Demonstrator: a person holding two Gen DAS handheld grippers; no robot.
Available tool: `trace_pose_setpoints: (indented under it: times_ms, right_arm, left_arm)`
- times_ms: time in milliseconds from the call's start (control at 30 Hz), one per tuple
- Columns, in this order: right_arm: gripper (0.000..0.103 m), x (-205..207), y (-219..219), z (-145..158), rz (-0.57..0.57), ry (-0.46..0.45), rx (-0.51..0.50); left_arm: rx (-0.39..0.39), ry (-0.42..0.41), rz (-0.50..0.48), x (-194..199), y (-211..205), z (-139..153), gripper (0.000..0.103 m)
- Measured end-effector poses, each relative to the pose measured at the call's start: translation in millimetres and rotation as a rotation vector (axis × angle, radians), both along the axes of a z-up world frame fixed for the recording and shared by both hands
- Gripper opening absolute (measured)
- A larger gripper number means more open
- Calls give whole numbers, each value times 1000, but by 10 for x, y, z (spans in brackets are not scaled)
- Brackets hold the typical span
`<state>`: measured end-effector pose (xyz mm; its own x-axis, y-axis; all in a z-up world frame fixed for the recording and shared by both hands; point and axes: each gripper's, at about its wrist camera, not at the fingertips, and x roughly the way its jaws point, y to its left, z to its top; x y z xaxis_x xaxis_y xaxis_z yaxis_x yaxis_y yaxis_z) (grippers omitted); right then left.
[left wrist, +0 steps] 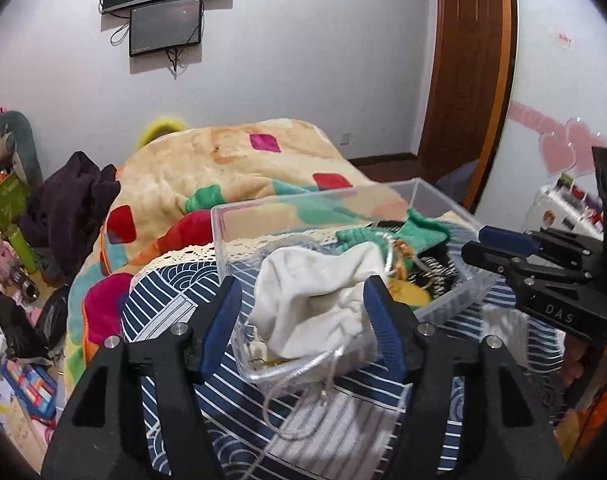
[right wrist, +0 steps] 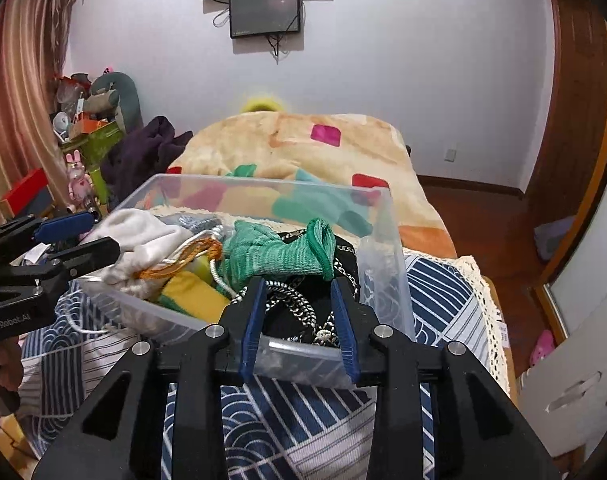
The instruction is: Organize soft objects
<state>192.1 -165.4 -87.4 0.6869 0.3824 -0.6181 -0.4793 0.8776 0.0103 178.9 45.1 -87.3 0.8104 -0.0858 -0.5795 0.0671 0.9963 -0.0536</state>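
Bed [right wrist: 443, 280] w/ blue-striped cover, carrying clear bin [left wrist: 239, 224]. Bin already stuffed: green knit [right wrist: 279, 252], yellow cloth [right wrist: 191, 288], black-white cord [right wrist: 299, 312]. White cloth [left wrist: 319, 292] slumped over near rim, half out. Left gripper [left wrist: 303, 320] wide open astride white cloth, not clamped. Right gripper [right wrist: 299, 320] open, empty, at bin front wall. Best: pinch cloth low at bunched folds, avoid silver drawstring [left wrist: 299, 372], tuck inward, steady bin w/ right.

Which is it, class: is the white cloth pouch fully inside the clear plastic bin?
Not fully. The white cloth pouch drapes over the clear plastic bin wall, its cord trailing outside.
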Motion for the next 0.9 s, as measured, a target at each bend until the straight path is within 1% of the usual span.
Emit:
trace_pose_setpoints:
  times_ms: [100,233,267,433,500,567,600,700,767,833,900]
  right_arm:
    - [31,-64,9,92,8,-29,5]
    - [39,-229,0,313,18,-104,34]
    - [39,-251,3,349,20,-119,41]
    - [40,-450,-23,640,37,-200,108]
    - [43,-522,-41,740,43,-229,137]
    - [52,-591,-64,810,44,-258,163]
    - [54,-638,-77,862,44,-278,176]
    - [61,-750,-95,968,44,-320,201]
    - [76,-811,-103,1007,35,-345,219]
    - [82,-864,-113,1054,29,-372,237]
    - [83,-901,-116,1087,30,-385,245]
  left_arm:
    - [-18,-45,-13,-128,-16,147,63]
    - [-13,-129,-7,-316,-67,364,64]
    - [-12,-150,-5,-365,-73,416,65]
    - [-37,-238,-5,-616,-93,674,68]
    - [-47,-269,-4,-711,-86,768,69]
    - [-54,-304,-6,-818,-80,865,74]
    - [-55,-318,-4,-858,-81,906,75]
    - [-66,-359,3,-984,-74,1020,84]
    - [-78,-382,7,-1066,-73,1081,95]
    - [-83,-403,15,-1136,-74,1131,100]
    - [-76,-422,17,-1198,-89,1170,102]
